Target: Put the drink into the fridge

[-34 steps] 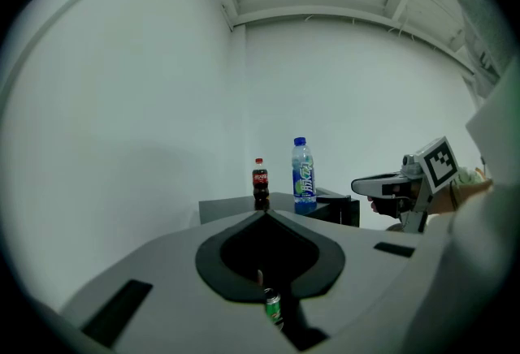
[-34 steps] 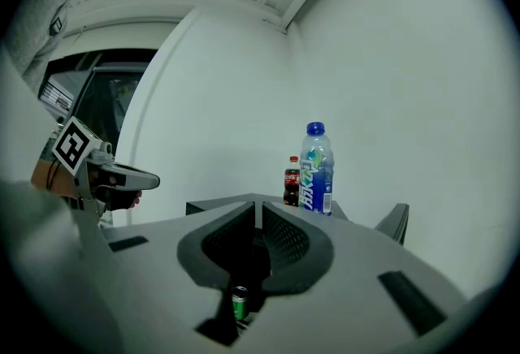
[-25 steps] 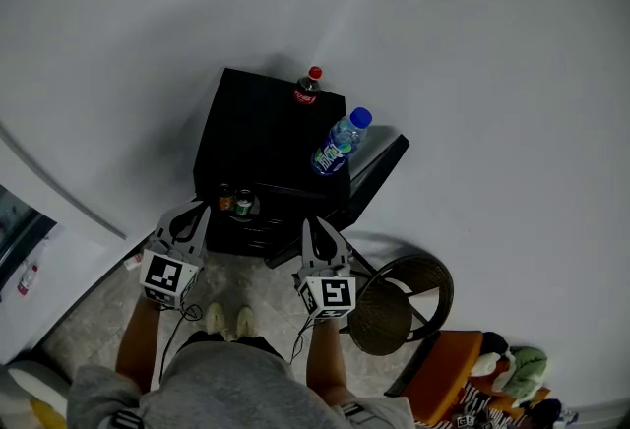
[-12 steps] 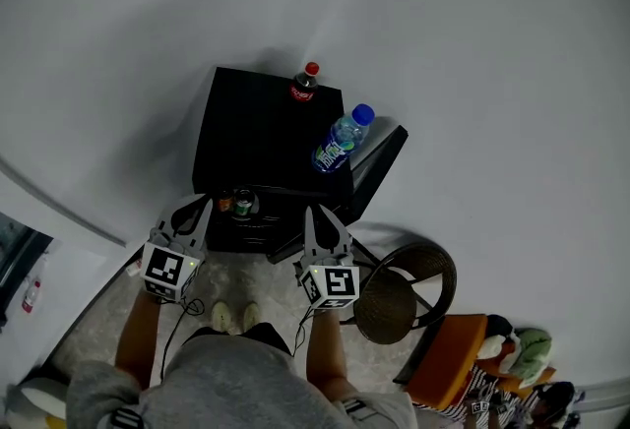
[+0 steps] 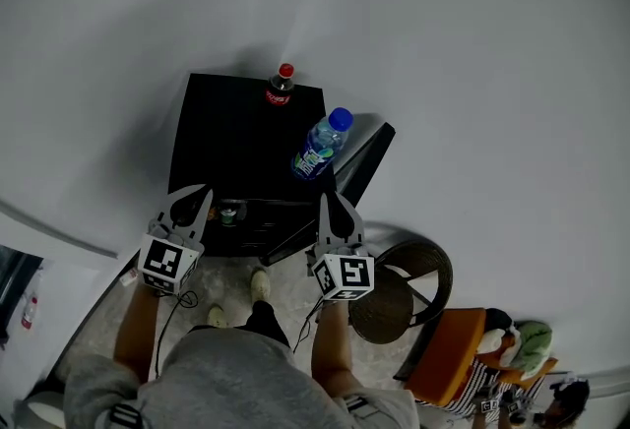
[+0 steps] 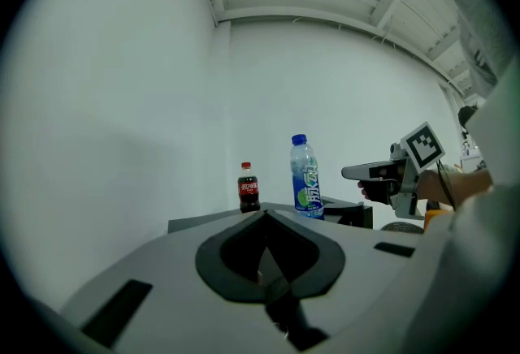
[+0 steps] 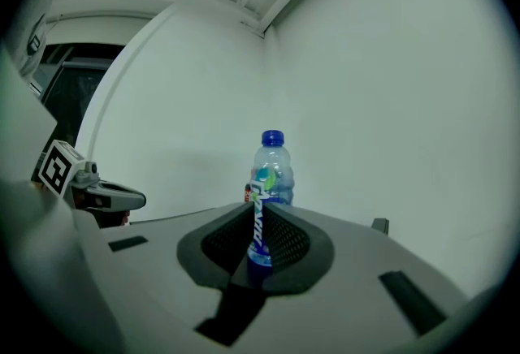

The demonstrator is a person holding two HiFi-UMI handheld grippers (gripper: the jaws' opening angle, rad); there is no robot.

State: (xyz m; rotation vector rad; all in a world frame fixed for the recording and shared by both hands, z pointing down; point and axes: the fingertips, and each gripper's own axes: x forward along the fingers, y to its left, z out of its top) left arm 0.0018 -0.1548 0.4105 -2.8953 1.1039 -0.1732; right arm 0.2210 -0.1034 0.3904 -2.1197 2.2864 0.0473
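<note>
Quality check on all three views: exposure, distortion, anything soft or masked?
Head view: dim, flat light; straight edges bow from the wide lens; the black fridge is near featureless, with soft shadow around it. Left gripper view: fisheye, dark round vignette, mosaic patch at top; cola bottle is sharp. Right gripper view: same vignette; blue-capped bottle centred and clear.

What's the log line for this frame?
left tool: shut, empty | right tool: shut, empty, facing blue-cap bottle | cola bottle: upright beside it on fridge | fridge door: open
</note>
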